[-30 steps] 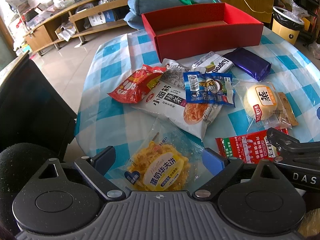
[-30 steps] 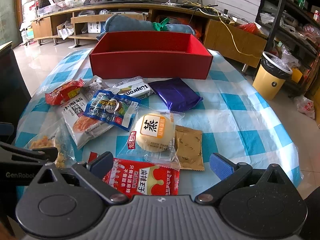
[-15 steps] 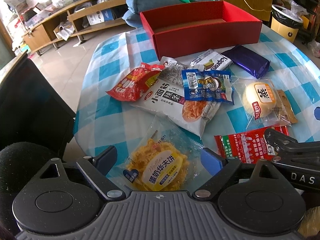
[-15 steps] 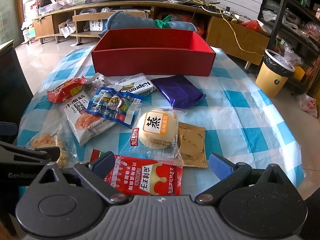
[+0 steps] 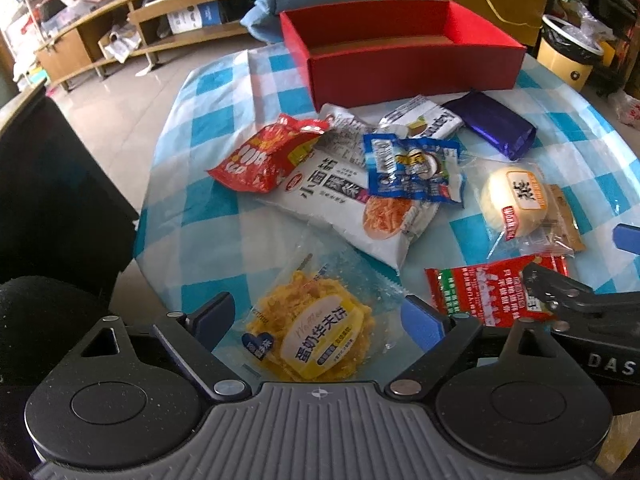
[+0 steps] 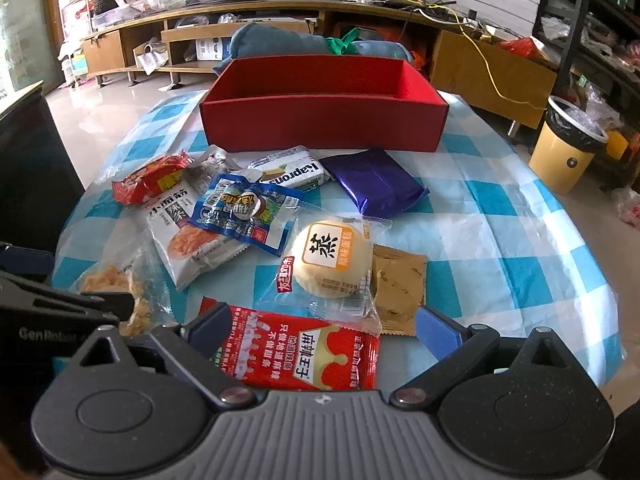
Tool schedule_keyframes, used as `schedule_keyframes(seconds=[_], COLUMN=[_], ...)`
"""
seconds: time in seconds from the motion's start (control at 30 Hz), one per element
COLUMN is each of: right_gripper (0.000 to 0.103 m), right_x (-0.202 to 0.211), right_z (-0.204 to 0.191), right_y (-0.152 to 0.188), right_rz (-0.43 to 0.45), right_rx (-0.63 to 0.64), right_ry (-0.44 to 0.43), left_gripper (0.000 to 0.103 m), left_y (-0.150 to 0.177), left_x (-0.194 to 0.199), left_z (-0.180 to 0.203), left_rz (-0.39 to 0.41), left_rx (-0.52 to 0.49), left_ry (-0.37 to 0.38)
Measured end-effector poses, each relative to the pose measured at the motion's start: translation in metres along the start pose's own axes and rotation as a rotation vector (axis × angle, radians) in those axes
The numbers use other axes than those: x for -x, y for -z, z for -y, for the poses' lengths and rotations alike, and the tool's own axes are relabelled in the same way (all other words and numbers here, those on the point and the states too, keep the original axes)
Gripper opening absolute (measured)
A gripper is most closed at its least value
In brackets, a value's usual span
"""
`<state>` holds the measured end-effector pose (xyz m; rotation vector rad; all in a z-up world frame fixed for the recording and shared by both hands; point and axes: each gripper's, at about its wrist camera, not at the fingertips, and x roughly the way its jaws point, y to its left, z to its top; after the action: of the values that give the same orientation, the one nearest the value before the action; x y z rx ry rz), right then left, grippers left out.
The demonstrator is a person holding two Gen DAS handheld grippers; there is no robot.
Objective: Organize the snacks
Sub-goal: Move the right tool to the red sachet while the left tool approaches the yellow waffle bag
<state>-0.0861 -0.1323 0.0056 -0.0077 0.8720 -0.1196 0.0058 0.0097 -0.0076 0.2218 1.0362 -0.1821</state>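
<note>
Several snack packets lie on a round table with a blue-checked cloth [image 5: 208, 128]. Behind them stands an empty red box [image 5: 400, 64] [image 6: 320, 120]. My left gripper [image 5: 316, 318] is open low over the near table edge, with a clear-wrapped yellow waffle packet [image 5: 316, 340] lying between its blue pads, untouched. My right gripper [image 6: 322, 326] is open too, and a red spicy-strip packet [image 6: 304, 356] lies between its fingers. Beyond are a wrapped steamed cake [image 6: 330, 256], a brown sachet [image 6: 398, 284], a purple packet [image 6: 374, 184], a blue packet [image 6: 244, 212] and a white noodle packet [image 5: 332, 204].
A red crisp packet [image 5: 260, 160] and a white wafer bar [image 6: 290, 170] lie near the box. A dark cabinet [image 5: 48, 200] stands left of the table. A yellow bin [image 6: 568, 156] is on the floor at the right, and low wooden shelves [image 6: 160, 40] line the back.
Both views have shifted only slightly. No packet has moved, and both grippers stay open over the same packets.
</note>
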Motion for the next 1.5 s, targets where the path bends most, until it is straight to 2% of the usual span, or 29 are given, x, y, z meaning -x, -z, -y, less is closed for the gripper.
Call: schedule_keyframes(seconds=[0.17,0.27,0.43,0.53,0.63,0.8,0.9,1.0,1.2,1.23,1.27,1.3,1.4,1.47,1.5], right_gripper=[0.095,0.095,0.095,0.095,0.094,0.094,0.094,0.094,0.086,0.080,0.079,0.079,0.075,0.066,0.055], right_x=[-0.002,-0.004,-0.004,-0.002,-0.003,-0.006,-0.012,-0.024,-0.048,-0.052,-0.057,-0.061,-0.066,-0.067,-0.067], right_z=[0.006,0.009,0.004,0.000,-0.006,-0.019,-0.026,-0.029,-0.044,-0.046,-0.045,-0.044,-0.040,-0.039,-0.039], right_y=[-0.001,-0.002,-0.003,-0.006,-0.008,-0.003,0.002,-0.001,-0.003,-0.001,0.001,0.003,0.010,0.007,0.005], right_rz=[-0.024,-0.046,-0.066,-0.060,-0.053,-0.019,0.019,0.006,-0.053,-0.103,-0.153,-0.195,-0.238,-0.257,-0.262], right_rx=[-0.002,0.008,0.126,0.206,0.321,0.597,0.755,0.827,0.949,0.963,0.963,0.959,0.957,0.895,0.863], right_ry=[-0.023,-0.056,-0.089,-0.117,-0.142,-0.245,-0.292,-0.379,-0.512,-0.534,-0.549,-0.550,-0.525,-0.509,-0.485], left_gripper=[0.094,0.094,0.094,0.094,0.093,0.093,0.093,0.093,0.097,0.099,0.099,0.099,0.103,0.103,0.103], left_y=[-0.003,-0.003,-0.001,-0.004,-0.003,-0.001,-0.002,-0.002,-0.001,-0.001,-0.001,0.000,0.001,0.003,0.004], left_x=[-0.009,-0.012,-0.013,-0.017,-0.025,-0.032,-0.035,-0.036,-0.041,-0.042,-0.043,-0.044,-0.051,-0.057,-0.060], left_z=[-0.016,-0.018,-0.009,-0.013,-0.021,-0.037,-0.035,-0.029,-0.028,-0.028,-0.028,-0.028,-0.029,-0.030,-0.031], left_rz=[-0.062,-0.079,-0.109,-0.150,-0.191,-0.221,-0.221,-0.222,-0.237,-0.239,-0.240,-0.240,-0.263,-0.293,-0.309], left_rx=[0.070,0.050,-0.048,0.004,0.094,0.225,0.244,0.238,0.235,0.234,0.230,0.225,0.223,0.229,0.238], left_ry=[0.033,0.039,0.046,0.061,0.061,0.022,0.029,0.037,0.036,0.038,0.039,0.040,0.051,0.064,0.075])
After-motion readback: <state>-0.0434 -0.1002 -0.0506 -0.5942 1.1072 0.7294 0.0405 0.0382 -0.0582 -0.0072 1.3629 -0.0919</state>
